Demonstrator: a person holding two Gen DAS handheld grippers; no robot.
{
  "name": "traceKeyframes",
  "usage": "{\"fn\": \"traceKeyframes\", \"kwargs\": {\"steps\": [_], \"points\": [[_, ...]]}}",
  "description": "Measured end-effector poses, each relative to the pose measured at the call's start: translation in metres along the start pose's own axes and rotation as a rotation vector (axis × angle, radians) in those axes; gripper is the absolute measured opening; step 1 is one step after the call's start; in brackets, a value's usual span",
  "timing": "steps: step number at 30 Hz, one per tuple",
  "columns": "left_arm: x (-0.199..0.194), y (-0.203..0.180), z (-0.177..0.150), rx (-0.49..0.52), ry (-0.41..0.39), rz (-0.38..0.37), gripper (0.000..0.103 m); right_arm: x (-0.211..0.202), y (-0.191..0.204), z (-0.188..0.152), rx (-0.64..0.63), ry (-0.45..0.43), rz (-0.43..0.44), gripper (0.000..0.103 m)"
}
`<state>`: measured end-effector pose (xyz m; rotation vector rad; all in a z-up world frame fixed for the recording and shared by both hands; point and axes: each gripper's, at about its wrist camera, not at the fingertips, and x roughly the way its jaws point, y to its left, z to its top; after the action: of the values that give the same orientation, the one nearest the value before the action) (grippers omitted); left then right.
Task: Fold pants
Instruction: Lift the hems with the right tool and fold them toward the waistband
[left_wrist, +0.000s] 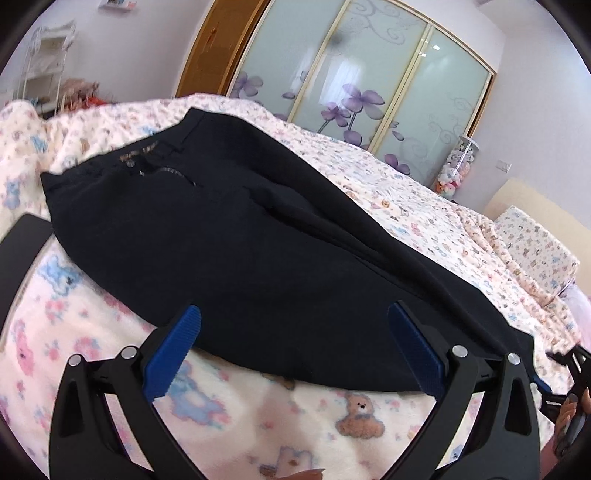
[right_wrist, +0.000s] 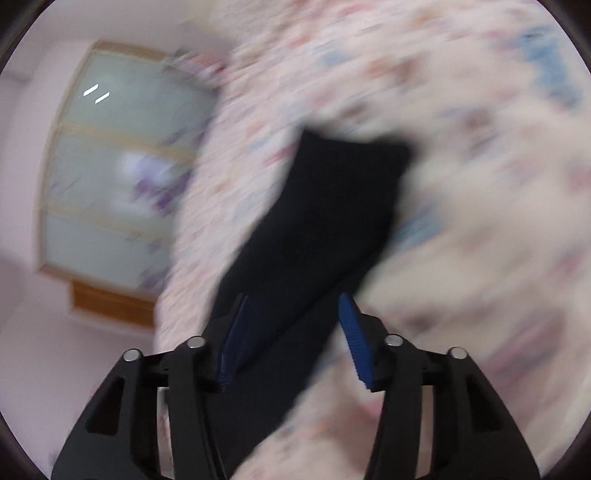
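Both the left claw (left_wrist: 293, 334) and right claw (right_wrist: 291, 321) gape apart; the black pants (left_wrist: 229, 236) on the bed (left_wrist: 424, 206) look soft, floppy; grab seams.

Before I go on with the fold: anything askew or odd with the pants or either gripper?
Nothing damaged. The black pants lie diagonally on the teddy-bear blanket, with a raised wrinkle near the crotch. The left gripper is open at the near edge. The right wrist view is motion-blurred; the right gripper looks open.
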<state>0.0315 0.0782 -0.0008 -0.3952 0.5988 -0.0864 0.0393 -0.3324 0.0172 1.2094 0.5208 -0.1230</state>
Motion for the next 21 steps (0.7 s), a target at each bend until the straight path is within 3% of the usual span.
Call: {"fn": "traceKeyframes", "kwargs": {"steps": [3,6,9,11,17,18,20,21], "points": [[-0.003,0.005,0.003,-0.035,-0.020,-0.012,0.101,0.051,0.035,-0.031,-0.023,0.181,0.126,0.052],[-0.012,0.012,0.006,-0.081,-0.103,-0.011,0.101,0.104,0.054,-0.061,0.024,0.309,0.169,0.045],[-0.014,0.016,0.009,-0.084,-0.100,-0.004,0.101,0.145,0.061,-0.077,0.073,0.360,0.156,0.042],[-0.014,0.016,0.010,-0.073,-0.099,0.008,0.101,0.165,0.061,-0.079,0.111,0.359,0.134,0.041],[-0.020,0.015,0.011,-0.061,-0.108,-0.028,0.101,0.165,0.045,-0.073,0.163,0.231,0.031,0.037],[-0.021,0.015,0.012,-0.053,-0.112,-0.032,0.101,0.167,0.038,-0.073,0.170,0.219,0.012,0.033],[-0.021,0.016,0.013,-0.049,-0.111,-0.038,0.101,0.171,0.029,-0.076,0.169,0.211,-0.005,0.005],[-0.020,0.017,0.014,-0.055,-0.106,-0.045,0.101,0.166,0.028,-0.076,0.155,0.205,0.014,0.005]]}}
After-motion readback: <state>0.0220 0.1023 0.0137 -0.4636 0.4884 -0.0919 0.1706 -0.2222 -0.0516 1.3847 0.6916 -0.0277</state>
